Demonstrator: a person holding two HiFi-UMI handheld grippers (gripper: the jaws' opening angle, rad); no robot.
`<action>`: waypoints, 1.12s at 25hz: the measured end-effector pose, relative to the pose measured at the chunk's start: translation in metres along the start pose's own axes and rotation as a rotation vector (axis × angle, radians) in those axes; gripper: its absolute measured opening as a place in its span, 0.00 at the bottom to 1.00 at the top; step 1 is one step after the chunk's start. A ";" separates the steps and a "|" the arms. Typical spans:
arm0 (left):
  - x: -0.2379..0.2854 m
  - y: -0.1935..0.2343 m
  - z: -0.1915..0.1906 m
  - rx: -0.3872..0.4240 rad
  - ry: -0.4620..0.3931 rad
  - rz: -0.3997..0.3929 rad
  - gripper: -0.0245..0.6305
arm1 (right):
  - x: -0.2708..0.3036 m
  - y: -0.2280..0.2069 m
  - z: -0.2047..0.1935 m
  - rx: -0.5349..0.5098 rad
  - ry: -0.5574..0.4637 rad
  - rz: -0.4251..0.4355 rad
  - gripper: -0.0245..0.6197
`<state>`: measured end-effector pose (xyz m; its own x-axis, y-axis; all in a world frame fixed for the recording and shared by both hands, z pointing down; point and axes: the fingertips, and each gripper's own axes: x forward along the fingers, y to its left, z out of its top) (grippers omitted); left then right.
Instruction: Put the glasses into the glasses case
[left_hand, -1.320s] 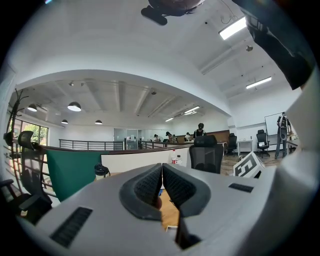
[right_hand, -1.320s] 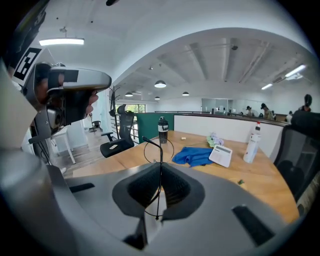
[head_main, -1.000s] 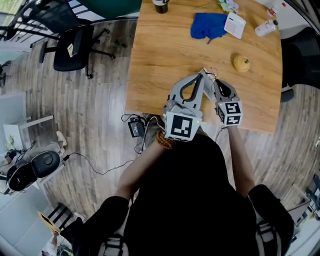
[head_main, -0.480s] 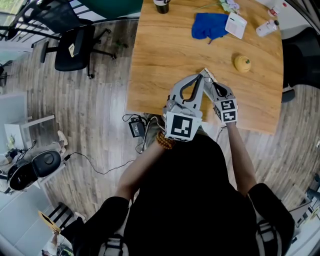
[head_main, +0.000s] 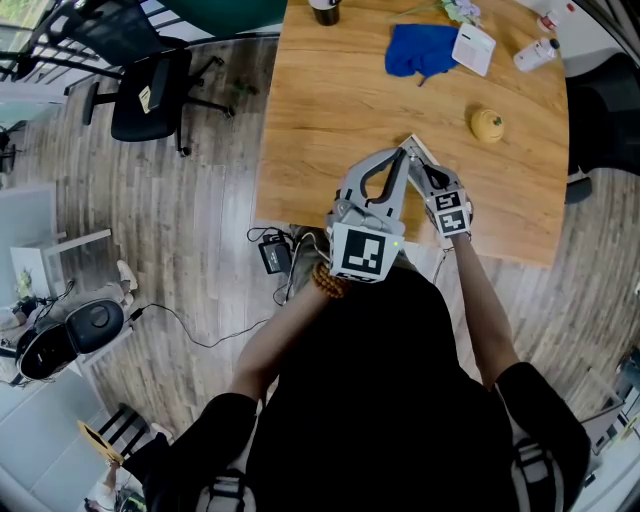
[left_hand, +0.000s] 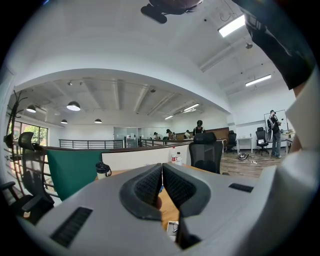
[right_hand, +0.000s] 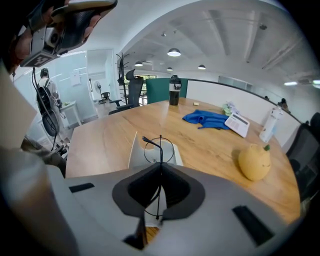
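Right claw (head_main: 429, 173) lower, nearer the case (right_hand: 136, 151)

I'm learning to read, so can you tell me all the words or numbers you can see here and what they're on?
No text here is clear enough to read.
Black cup: pale label, too blurred.
White card by the blue cloth: print too small.
White bottle: label too small.
Marker cubes: black-and-white squares only, no words.

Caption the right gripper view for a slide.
Right gripper, shut on wire-rimmed glasses, holds them over the white case on the wooden table.
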<state>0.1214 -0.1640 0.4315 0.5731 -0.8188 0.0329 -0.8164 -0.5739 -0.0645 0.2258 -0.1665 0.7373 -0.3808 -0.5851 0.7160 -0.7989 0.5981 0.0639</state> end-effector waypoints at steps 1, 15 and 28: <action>0.000 0.000 0.000 0.000 0.000 0.000 0.07 | 0.003 0.000 -0.002 -0.004 0.006 0.002 0.06; -0.001 0.005 -0.003 -0.031 -0.001 0.015 0.07 | 0.017 0.008 -0.019 -0.044 0.071 0.041 0.07; 0.002 0.004 -0.010 -0.070 0.018 0.018 0.07 | 0.013 -0.004 -0.008 -0.097 0.075 0.144 0.44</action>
<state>0.1189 -0.1680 0.4409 0.5577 -0.8286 0.0500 -0.8297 -0.5582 0.0043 0.2281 -0.1724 0.7512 -0.4498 -0.4493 0.7719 -0.6884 0.7251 0.0209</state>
